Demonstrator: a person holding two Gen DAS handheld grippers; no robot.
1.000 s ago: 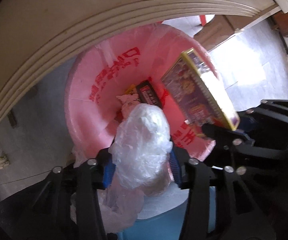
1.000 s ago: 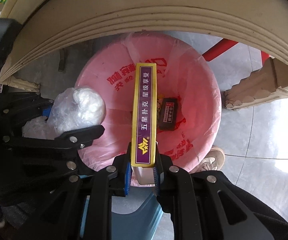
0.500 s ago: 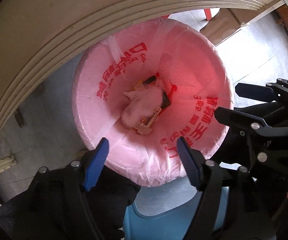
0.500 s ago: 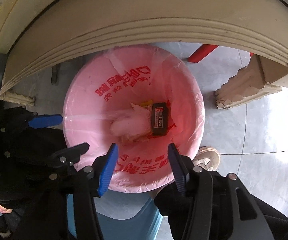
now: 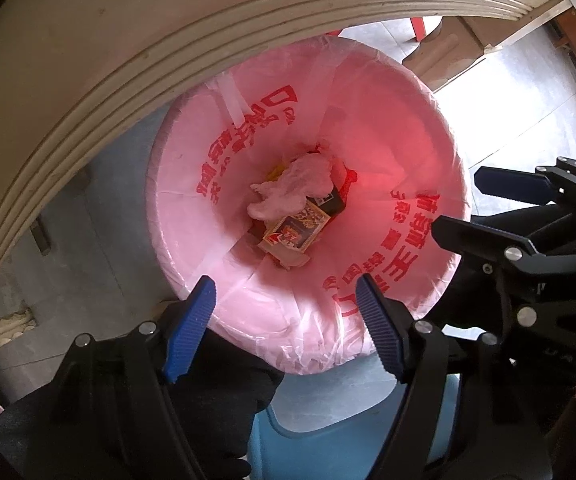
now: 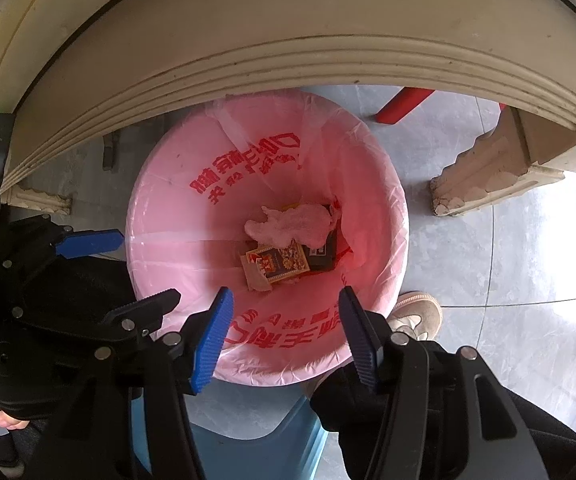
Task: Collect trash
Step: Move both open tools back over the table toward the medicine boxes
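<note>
Both black grippers with blue ribbed pads hover above the near rim of the round bin lined with a pink plastic bag printed in red [image 5: 208, 152] [image 6: 160, 208]; the left gripper [image 5: 284, 322] and the right gripper [image 6: 284, 330] each gape wide, holding nothing. At the bag's bottom lie a crumpled clear plastic wad [image 5: 291, 194] [image 6: 291, 224], a purple-and-yellow card box [image 5: 295, 230] [image 6: 278, 260] just nearer, and a small black box [image 5: 329, 200] [image 6: 321, 254] to the right, all touching.
</note>
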